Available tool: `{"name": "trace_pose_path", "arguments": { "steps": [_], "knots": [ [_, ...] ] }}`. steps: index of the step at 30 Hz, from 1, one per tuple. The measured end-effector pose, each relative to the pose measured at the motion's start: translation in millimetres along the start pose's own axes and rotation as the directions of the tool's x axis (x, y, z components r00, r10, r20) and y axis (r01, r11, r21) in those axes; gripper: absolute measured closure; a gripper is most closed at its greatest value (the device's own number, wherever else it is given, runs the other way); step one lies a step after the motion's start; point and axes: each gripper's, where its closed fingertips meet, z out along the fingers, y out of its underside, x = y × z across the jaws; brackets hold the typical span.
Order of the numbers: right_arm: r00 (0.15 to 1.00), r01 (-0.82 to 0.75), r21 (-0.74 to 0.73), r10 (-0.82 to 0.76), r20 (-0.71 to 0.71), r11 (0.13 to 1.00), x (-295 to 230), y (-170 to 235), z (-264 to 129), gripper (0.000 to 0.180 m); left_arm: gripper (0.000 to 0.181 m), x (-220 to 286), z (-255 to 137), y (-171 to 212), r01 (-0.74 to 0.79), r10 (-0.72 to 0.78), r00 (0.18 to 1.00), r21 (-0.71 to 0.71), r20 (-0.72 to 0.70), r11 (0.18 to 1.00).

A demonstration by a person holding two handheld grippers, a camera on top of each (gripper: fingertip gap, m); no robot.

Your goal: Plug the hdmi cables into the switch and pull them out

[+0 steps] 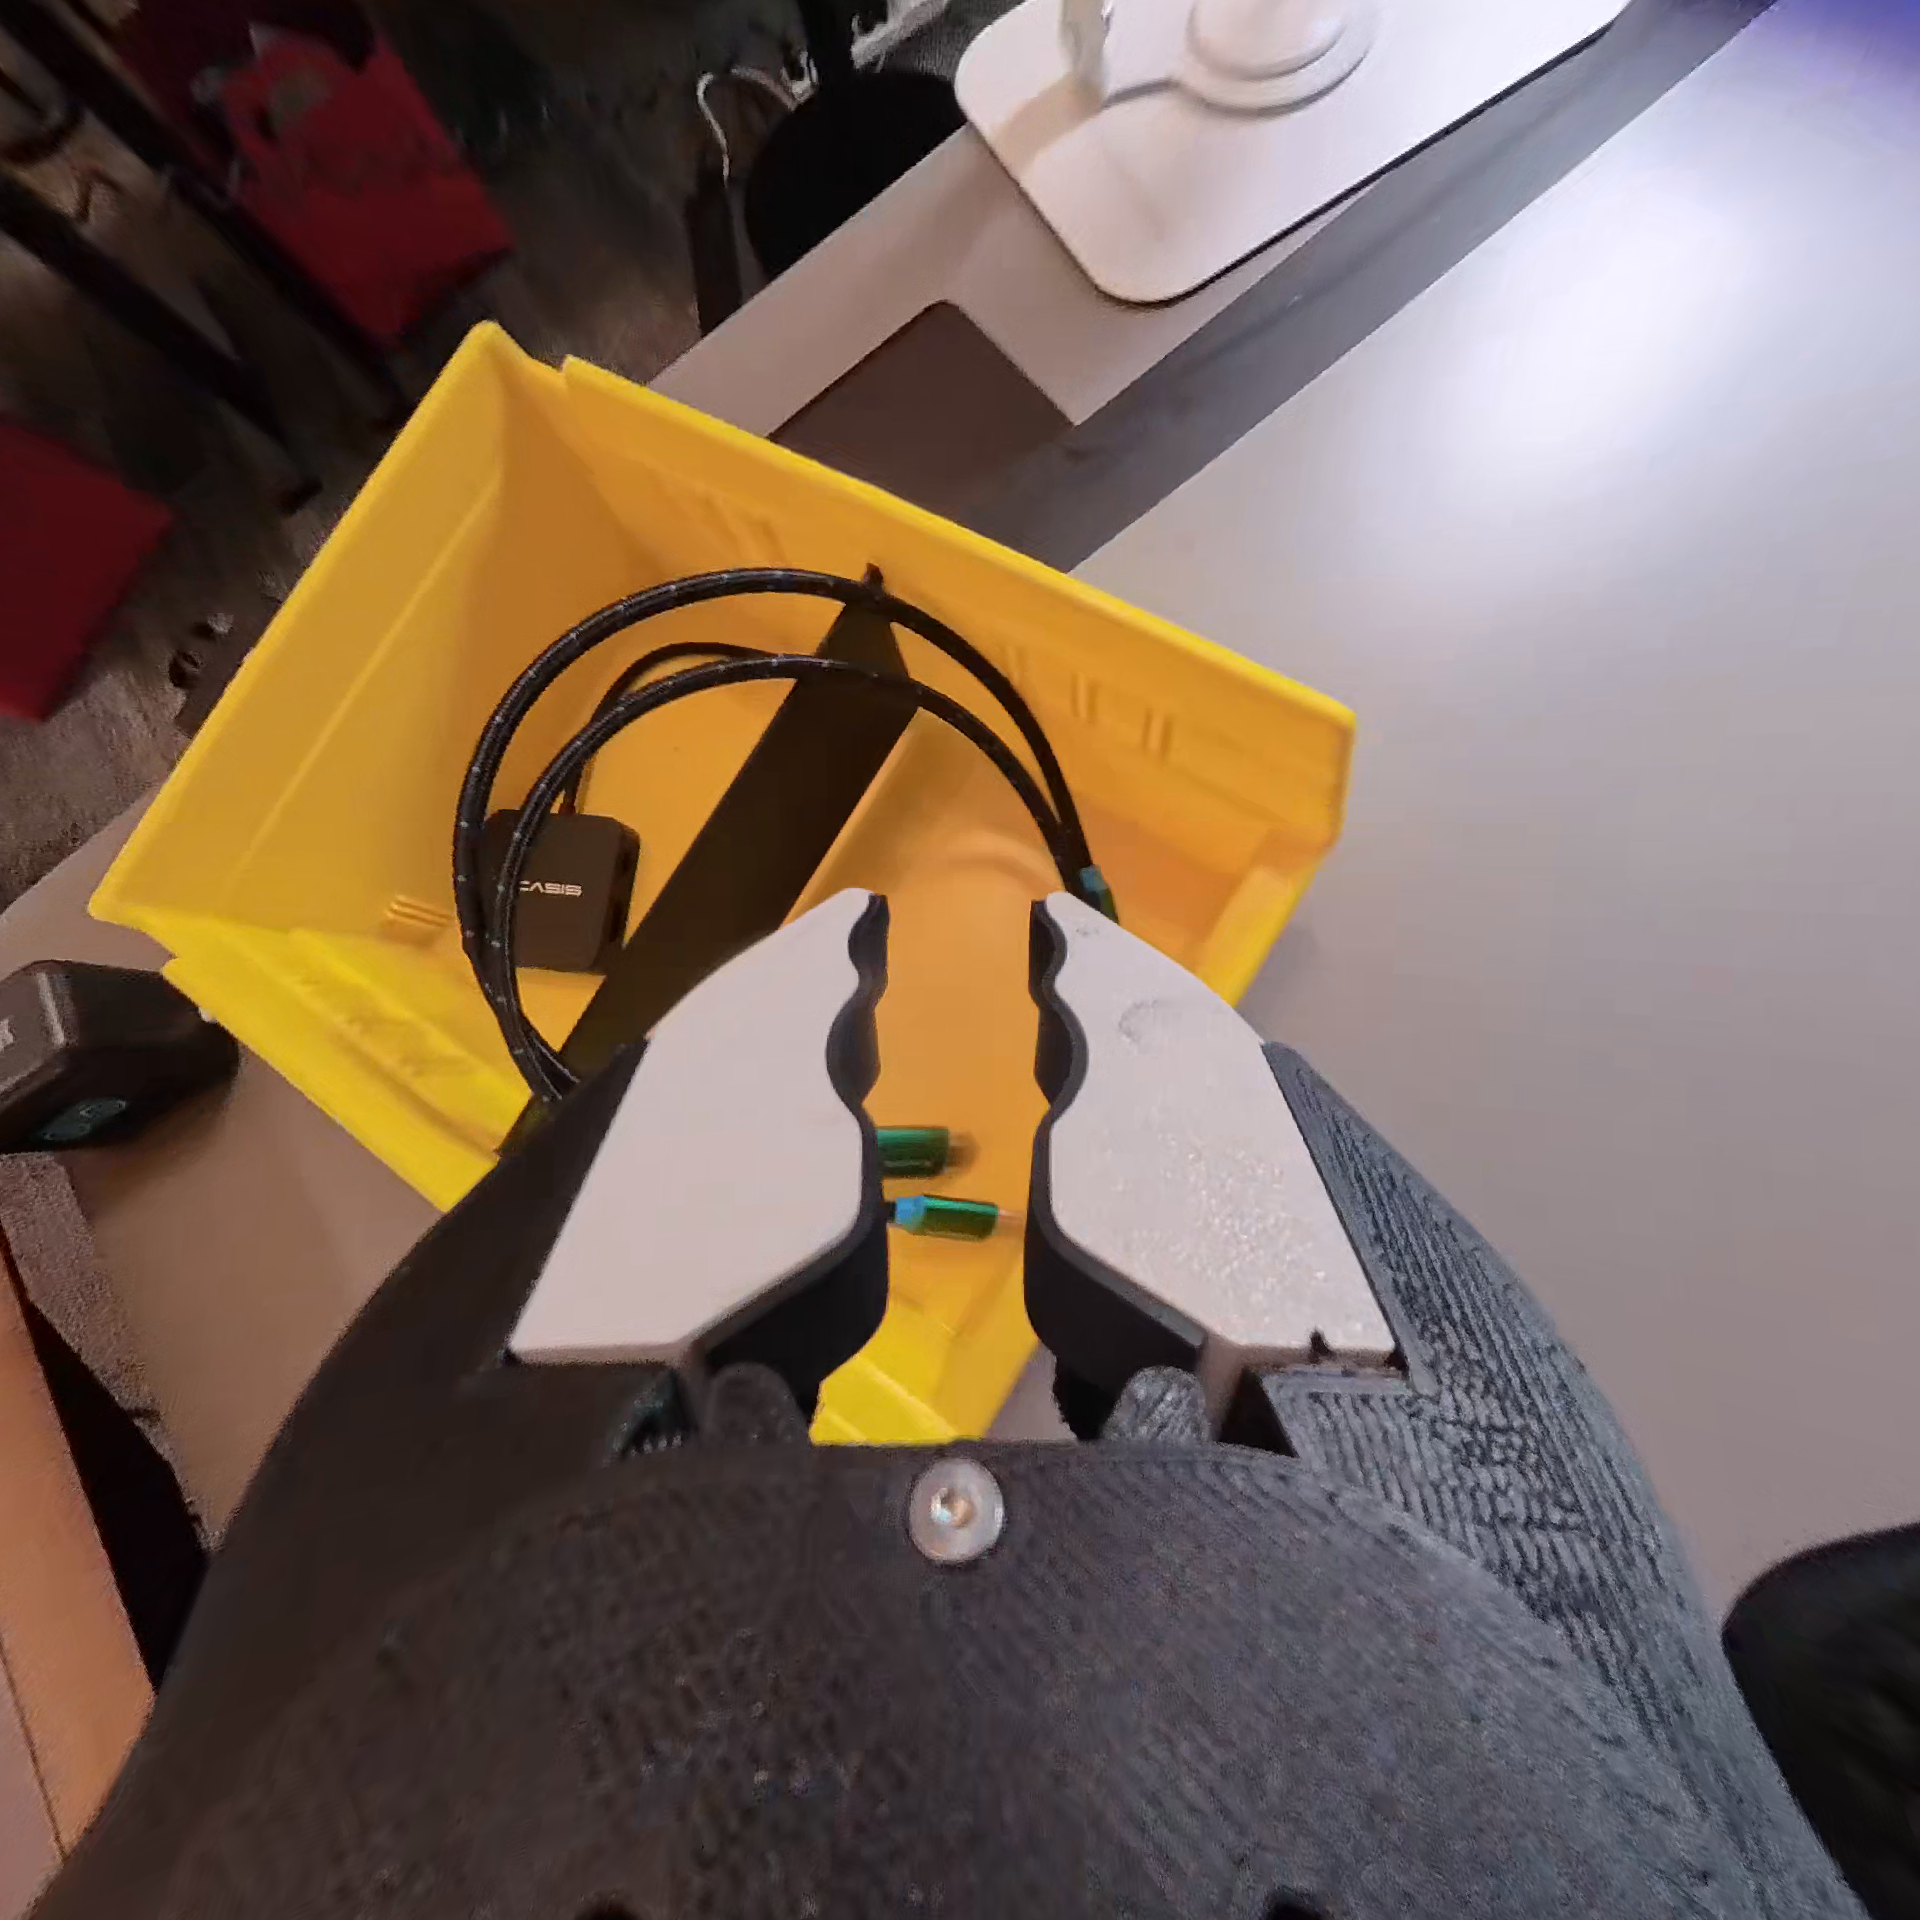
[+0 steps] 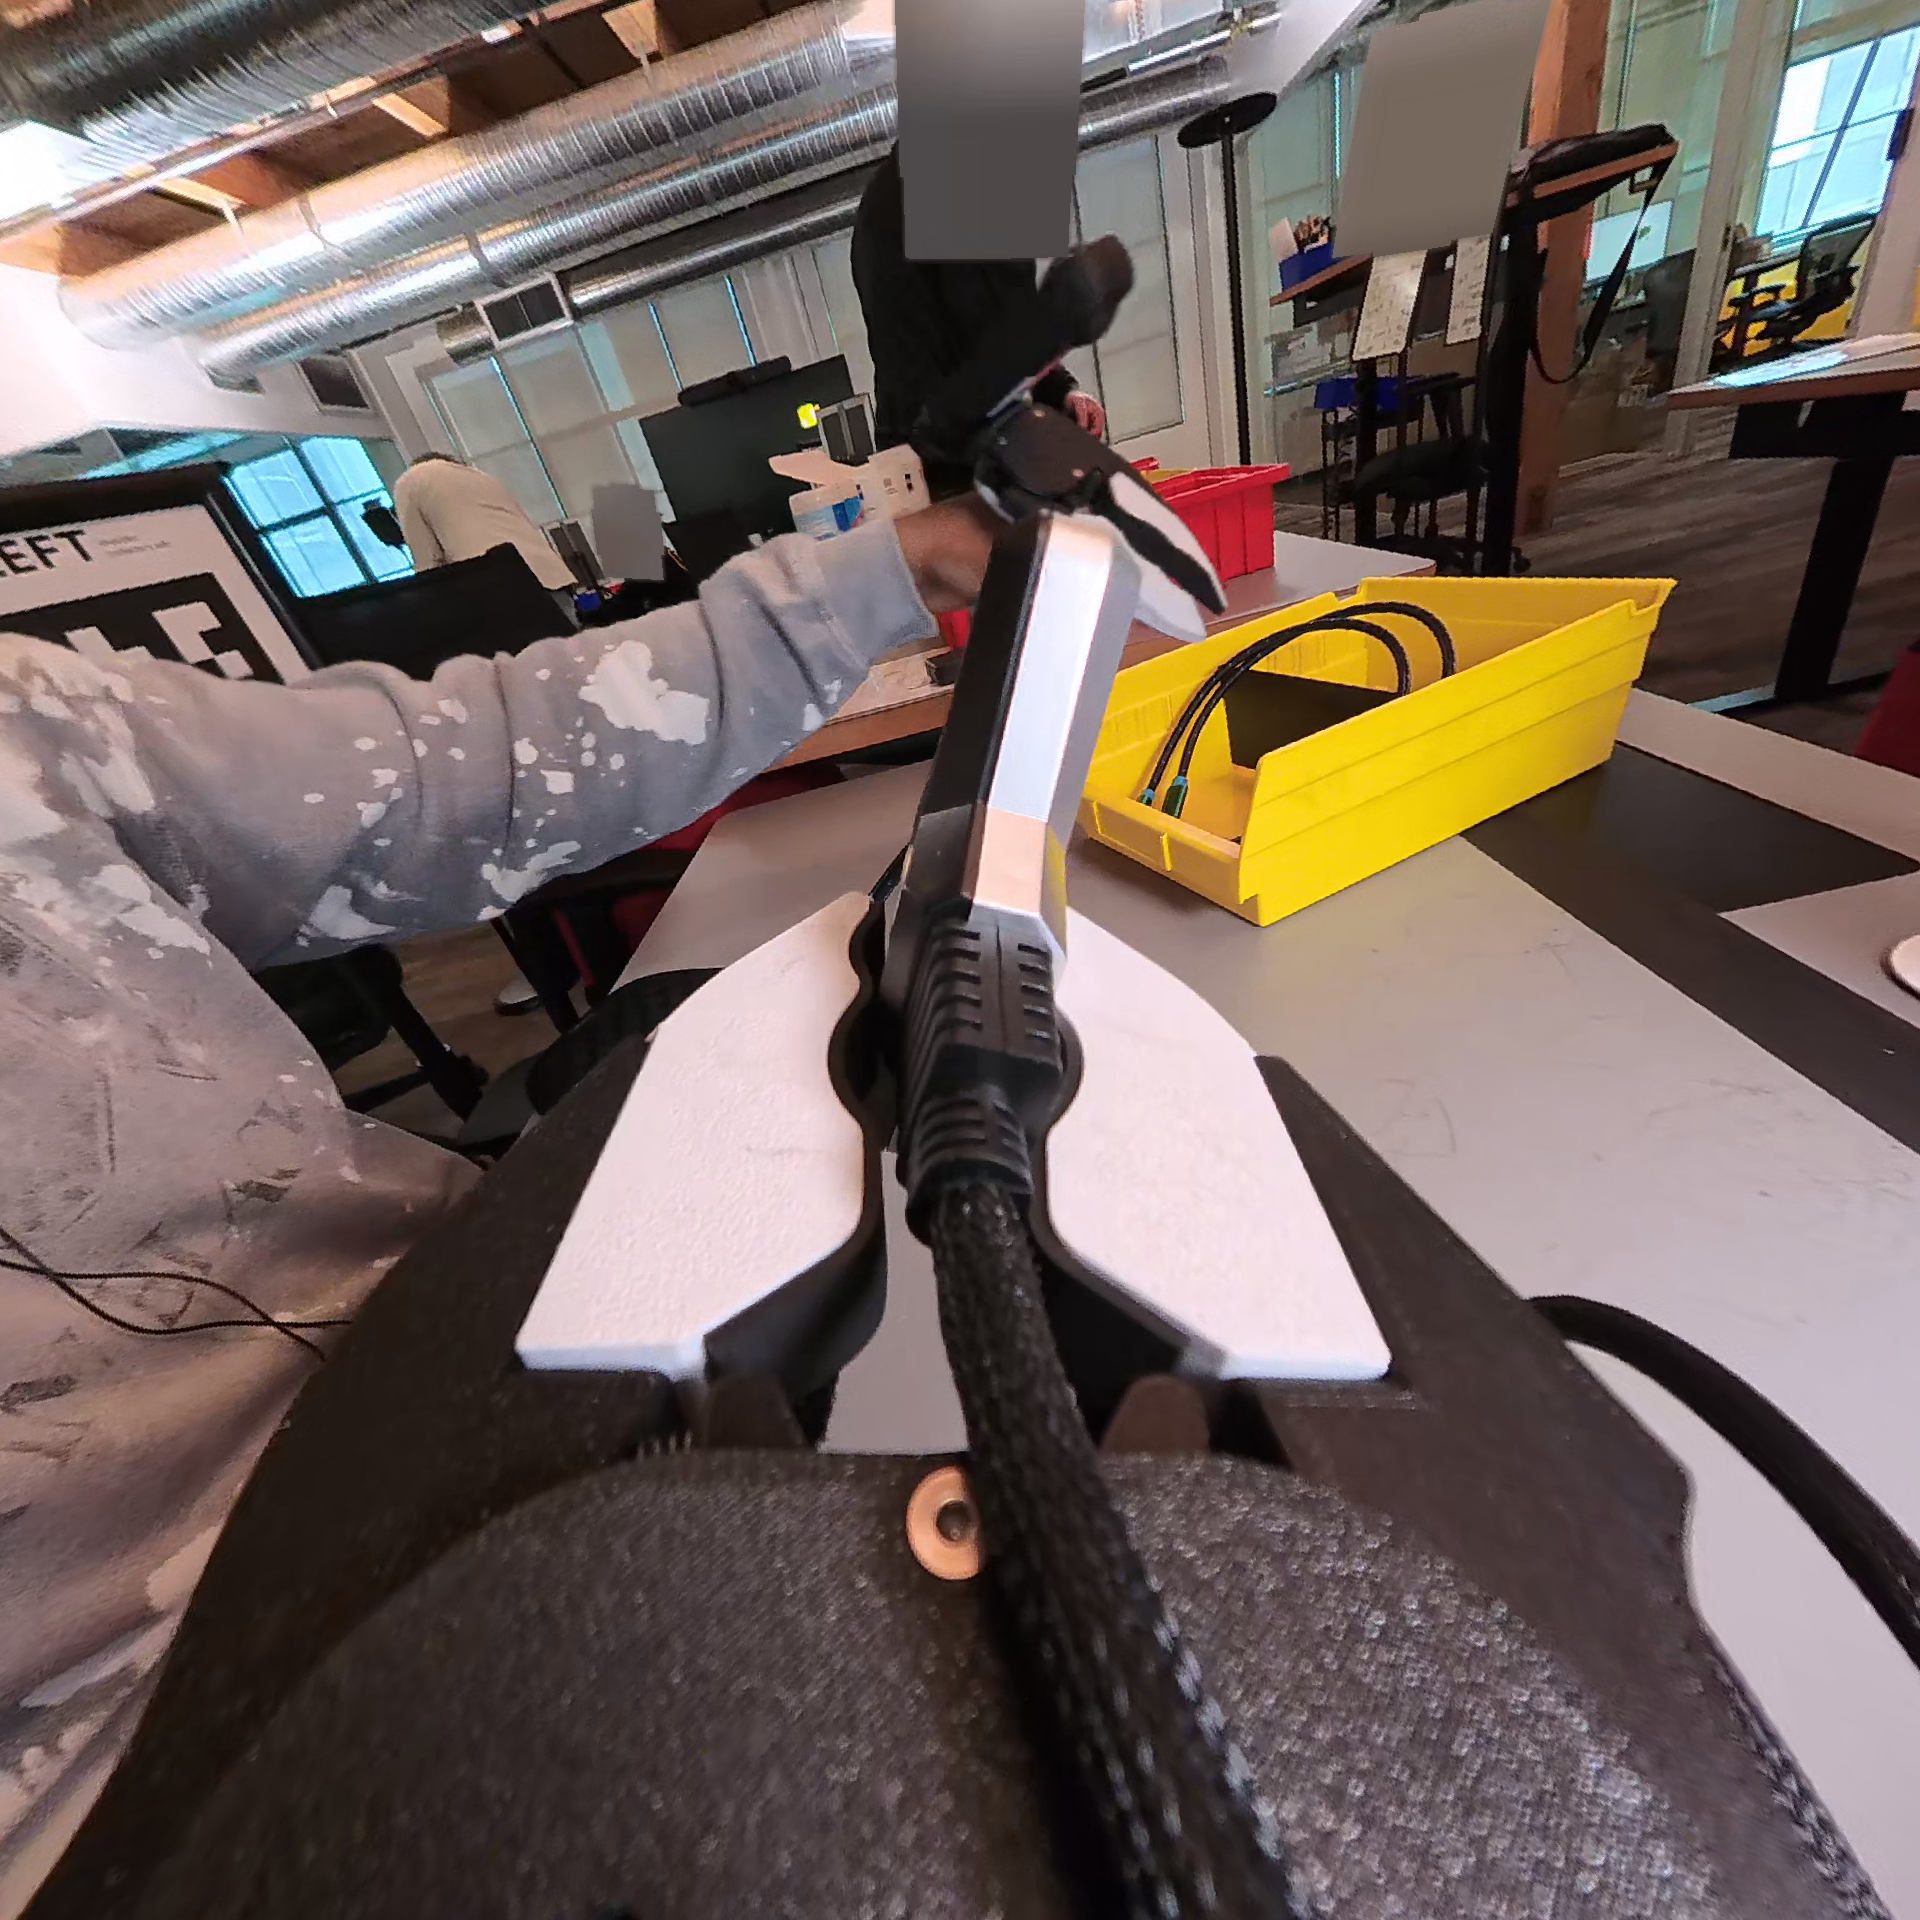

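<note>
In the left wrist view my left gripper (image 1: 956, 914) is open and empty, hovering over a yellow bin (image 1: 343, 665). In the bin lie two black braided HDMI cables (image 1: 727, 592) with green plugs (image 1: 951, 1214) and a small black box (image 1: 566, 894), on either side of a black divider (image 1: 769, 831). My right gripper (image 2: 971, 935) is shut on the black ribbed end (image 2: 977, 1039) of a silver and black switch (image 2: 1049, 707), held upright, with its thick braided cable (image 2: 1049, 1558) trailing towards the camera. The left gripper (image 2: 1174, 582) also shows farther off there, above the bin (image 2: 1455, 748).
The bin stands near the grey table's (image 1: 1558, 831) far edge. A dark device (image 1: 83, 1049) lies left of it and a white stand base (image 1: 1195, 135) sits beyond. A person's sleeved arm (image 2: 468, 748) spans the right wrist view. A red bin (image 2: 1236, 509) and another person are on the desk behind.
</note>
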Motion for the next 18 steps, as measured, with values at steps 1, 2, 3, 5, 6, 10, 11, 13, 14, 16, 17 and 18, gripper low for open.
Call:
{"name": "trace_pose_path", "arguments": {
  "steps": [1,2,3,5,6,10,11,13,14,16,17,18],
  "knots": [
    [1.000,0.000,-0.002,0.000,-0.001,1.000,0.1,0.5,0.0,0.155,0.155,-6.3,8.3,-0.8,0.002,-0.002,1.000,-0.016,0.014,1.000],
    [1.000,0.002,-0.005,-0.002,-0.002,1.000,0.1,1.0,-0.1,0.155,0.155,-14.2,16.7,-1.0,-0.011,0.012,0.999,-0.043,0.040,0.999],
    [1.000,0.003,-0.007,-0.003,-0.003,1.000,0.4,1.5,-0.4,0.155,0.155,-23.6,24.5,-1.3,-0.036,0.042,0.996,-0.079,0.073,0.996],
    [1.000,0.003,-0.011,-0.003,-0.004,1.000,1.0,2.2,-1.2,0.155,0.156,-43.6,36.8,-5.8,-0.097,0.116,0.984,-0.144,0.133,0.985],
    [1.000,0.002,-0.012,-0.002,-0.005,1.000,1.6,2.6,-1.7,0.155,0.157,-53.4,41.3,-9.8,-0.114,0.140,0.979,-0.170,0.151,0.979],
    [1.000,-0.009,-0.013,0.009,-0.005,1.000,5.3,4.6,-3.7,0.155,0.155,-80.1,53.8,-37.9,-0.156,0.187,0.972,-0.205,0.143,0.966],
    [1.000,-0.014,-0.014,0.014,-0.004,1.000,6.3,5.3,-4.1,0.155,0.153,-84.0,58.1,-42.2,-0.167,0.198,0.972,-0.225,0.123,0.960],
    [1.000,-0.018,-0.016,0.018,-0.002,1.000,7.7,6.5,-4.7,0.155,0.150,-90.8,68.9,-43.5,-0.204,0.235,0.969,-0.287,0.076,0.936],
    [1.000,-0.019,-0.016,0.019,-0.001,1.000,7.9,7.0,-4.9,0.155,0.149,-94.2,74.8,-42.0,-0.230,0.260,0.964,-0.320,0.053,0.919],
    [1.000,-0.020,-0.018,0.020,0.004,1.000,8.0,7.6,-5.0,0.155,0.146,-95.9,86.8,-36.2,-0.266,0.281,0.960,-0.375,-0.014,0.888],
    [1.000,-0.021,-0.019,0.021,0.007,1.000,8.1,7.9,-5.0,0.155,0.145,-93.8,91.8,-31.9,-0.278,0.277,0.959,-0.399,-0.060,0.874],
    [1.000,-0.022,-0.021,0.022,0.009,1.000,8.1,8.1,-5.1,0.155,0.146,-90.4,95.8,-27.9,-0.298,0.278,0.954,-0.417,-0.108,0.859]
  ]
}}
